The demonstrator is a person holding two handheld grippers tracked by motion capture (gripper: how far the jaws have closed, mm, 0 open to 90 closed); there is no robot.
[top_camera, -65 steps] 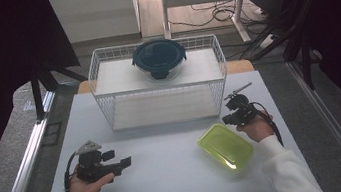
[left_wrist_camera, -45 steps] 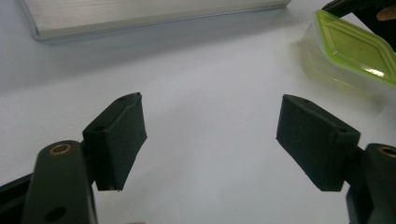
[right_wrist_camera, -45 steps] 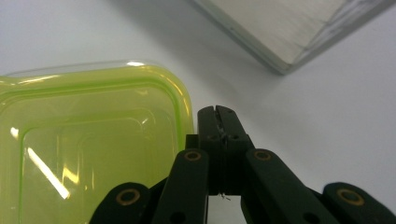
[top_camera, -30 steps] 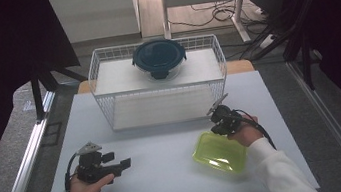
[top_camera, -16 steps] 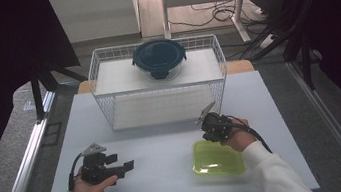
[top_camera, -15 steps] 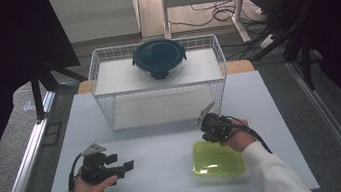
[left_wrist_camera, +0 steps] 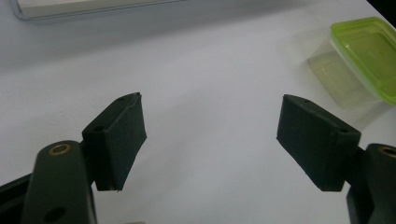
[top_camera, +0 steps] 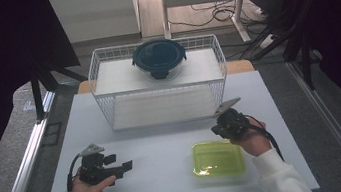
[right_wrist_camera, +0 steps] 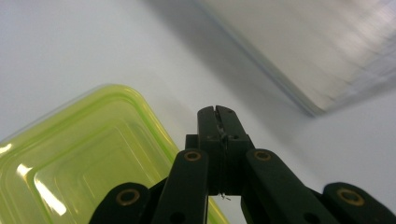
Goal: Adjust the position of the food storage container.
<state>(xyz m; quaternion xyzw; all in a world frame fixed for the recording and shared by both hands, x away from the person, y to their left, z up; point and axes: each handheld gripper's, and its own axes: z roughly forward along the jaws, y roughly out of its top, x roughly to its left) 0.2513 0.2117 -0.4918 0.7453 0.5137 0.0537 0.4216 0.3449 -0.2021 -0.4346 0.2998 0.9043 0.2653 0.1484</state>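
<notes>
Your right gripper [top_camera: 223, 125] is just beside the green container [top_camera: 217, 158].
Its jaws are closed on nothing; your left gripper [left_wrist_camera: 210, 140] is wide open, empty.

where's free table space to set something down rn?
Bare patch mid-table, between the left gripper, open, and the green container, in front of the wire basket. Crowded on the right: the shut right gripper sits beside the container's back corner.

No readable text, label, brand, number or sign anywhere. Green lidded container [top_camera: 217, 158]: plain lid, no print. Dark round container [top_camera: 159, 58] on the wire rack [top_camera: 105, 80]: lid blank at this distance. White tabletop [top_camera: 160, 178] unmarked. Gripper jaws in both gripper views carry no lettering.
</notes>
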